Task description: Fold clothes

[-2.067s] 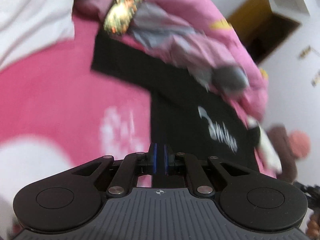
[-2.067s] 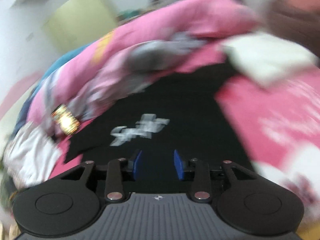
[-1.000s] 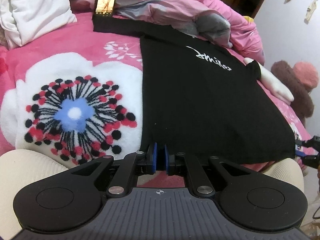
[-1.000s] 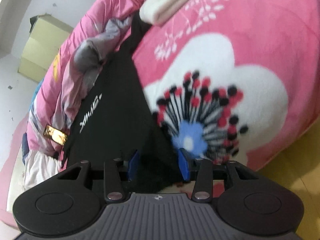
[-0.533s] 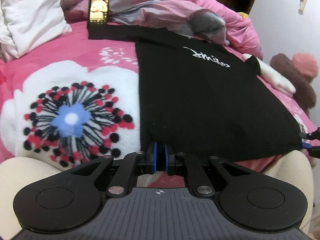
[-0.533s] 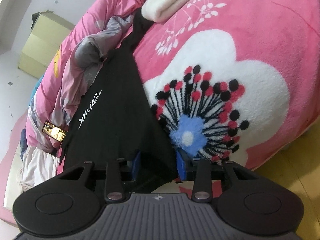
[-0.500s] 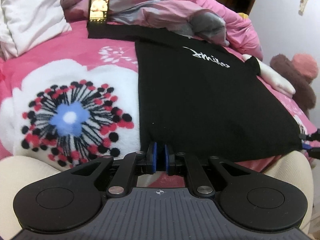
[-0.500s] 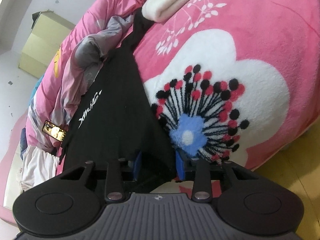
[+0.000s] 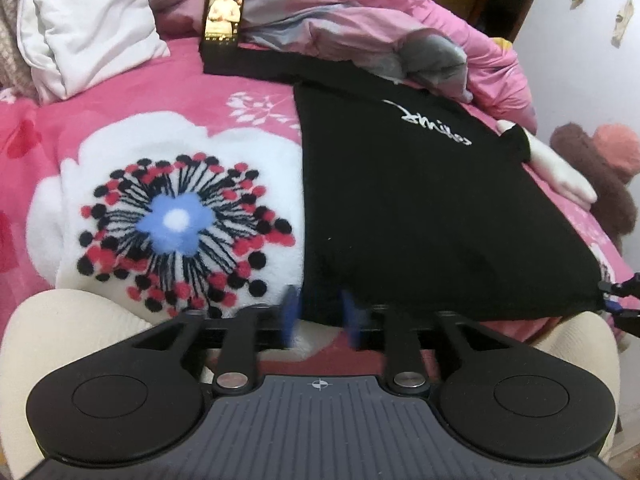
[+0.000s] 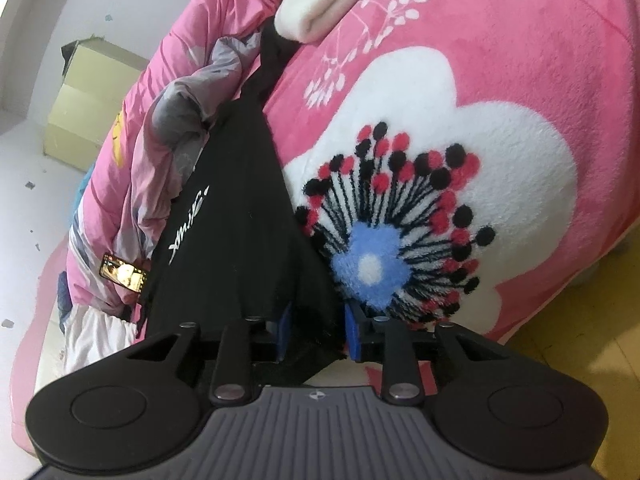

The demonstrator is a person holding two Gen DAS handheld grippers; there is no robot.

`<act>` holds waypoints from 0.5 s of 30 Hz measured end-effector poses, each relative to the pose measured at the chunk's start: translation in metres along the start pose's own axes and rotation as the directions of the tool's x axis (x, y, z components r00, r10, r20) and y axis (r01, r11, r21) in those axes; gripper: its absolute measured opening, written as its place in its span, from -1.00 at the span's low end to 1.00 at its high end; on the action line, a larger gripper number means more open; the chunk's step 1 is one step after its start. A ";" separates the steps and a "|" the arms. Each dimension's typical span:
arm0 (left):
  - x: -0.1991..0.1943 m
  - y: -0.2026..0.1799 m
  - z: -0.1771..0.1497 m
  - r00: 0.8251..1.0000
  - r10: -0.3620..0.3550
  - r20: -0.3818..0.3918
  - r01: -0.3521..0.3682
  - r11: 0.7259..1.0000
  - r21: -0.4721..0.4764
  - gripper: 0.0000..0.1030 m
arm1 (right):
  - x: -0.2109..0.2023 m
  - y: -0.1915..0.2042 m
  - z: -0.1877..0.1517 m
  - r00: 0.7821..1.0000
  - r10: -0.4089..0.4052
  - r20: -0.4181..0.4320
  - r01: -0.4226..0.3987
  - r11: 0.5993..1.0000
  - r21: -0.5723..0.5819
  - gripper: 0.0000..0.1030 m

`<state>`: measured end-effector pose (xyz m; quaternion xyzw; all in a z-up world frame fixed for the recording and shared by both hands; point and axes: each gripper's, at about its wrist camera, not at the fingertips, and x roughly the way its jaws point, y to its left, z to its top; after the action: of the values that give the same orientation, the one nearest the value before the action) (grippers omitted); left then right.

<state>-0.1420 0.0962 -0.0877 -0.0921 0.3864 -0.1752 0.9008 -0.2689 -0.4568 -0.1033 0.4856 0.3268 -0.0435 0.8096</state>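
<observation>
**A:** Across both wrist views we see a bed w/ a pink blanket (image 9: pixel 192 92), plush, printed w/ a big white flower that has a blue centre and red and black dots. What lies on it?

**B:** We see a black T-shirt (image 9: pixel 420 200) spread flat, front up, white script on the chest. It lies to the right of the flower in the left view; its hem is at the near edge of the bed, closest to us, and its collar end points toward a rumpled pink and grey quilt (image 9: pixel 360 28) at the back.

**A:** Other things, big to small?

**B:** We see a white pillow (image 9: pixel 88 24) at back left, a brown and pink plush toy (image 9: pixel 600 168) at far right, a cream folded cloth (image 9: pixel 560 172) beside the shirt's right sleeve, and a phone (image 9: pixel 225 8) w/ a lit screen propped upright at the left sleeve's end. Cream-clad knees show at the bottom corners.

**A:** And the tools?

**B:** Our left gripper (image 9: pixel 318 312) is at the hem's left corner, blue pads blurred, jaws opening, now a narrow gap w/ the hem edge between them, not pressed. Our right gripper (image 10: pixel 316 330) is at the hem's right corner, jaws narrow w/ bunched black fabric filling the gap; pads look to be on the cloth.
</observation>
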 end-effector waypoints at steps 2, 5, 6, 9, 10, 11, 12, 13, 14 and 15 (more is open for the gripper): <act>0.004 0.000 0.000 1.000 0.000 0.004 -0.001 1.000 0.003 -0.26 | -0.001 -0.002 0.001 1.000 0.011 0.005 -0.011 1.000 0.008 -0.35; 0.010 -0.001 -0.001 1.000 -0.004 0.005 0.004 1.000 0.006 -0.25 | -0.001 -0.005 0.002 0.999 0.035 0.012 -0.036 0.999 0.030 -0.29; 0.011 -0.002 -0.001 1.000 -0.005 0.006 0.005 1.000 0.010 -0.26 | 0.000 -0.006 0.002 0.999 0.040 0.012 -0.041 0.999 0.036 -0.28; 0.012 -0.002 -0.003 1.000 -0.001 0.014 0.001 1.000 0.008 -0.34 | 0.003 -0.009 0.002 0.999 0.051 0.017 -0.052 0.997 0.048 -0.26; 0.012 -0.002 -0.003 1.000 0.003 0.016 -0.003 1.000 0.004 -0.49 | 0.004 -0.010 0.002 0.998 0.054 0.020 -0.055 0.997 0.048 -0.26; 0.012 -0.003 -0.003 1.000 0.007 0.018 -0.007 1.000 0.006 -0.58 | 0.004 -0.009 0.001 0.998 0.055 0.024 -0.056 0.997 0.045 -0.27; 0.011 -0.004 -0.003 1.000 0.015 0.020 -0.015 1.000 0.010 -0.75 | 0.004 -0.008 0.000 0.998 0.056 0.025 -0.057 0.998 0.035 -0.31; 0.010 -0.005 -0.003 0.999 0.024 0.022 -0.024 1.000 0.014 -0.87 | 0.003 -0.006 -0.002 0.998 0.054 0.024 -0.055 0.998 0.019 -0.52; 0.009 -0.007 -0.004 0.999 0.032 0.026 -0.032 0.999 0.018 -0.89 | 0.003 -0.005 -0.004 0.999 0.049 0.022 -0.050 0.999 0.008 -0.82; 0.007 -0.009 -0.004 0.999 0.037 0.033 -0.038 0.999 0.023 -0.93 | 0.002 -0.004 -0.005 0.999 0.048 0.021 -0.049 0.999 0.005 -0.92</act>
<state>-0.1424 0.0852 -0.0924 -0.0770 0.3713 -0.1611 0.9112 -0.2712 -0.4544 -0.1090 0.4952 0.3063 -0.0298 0.8124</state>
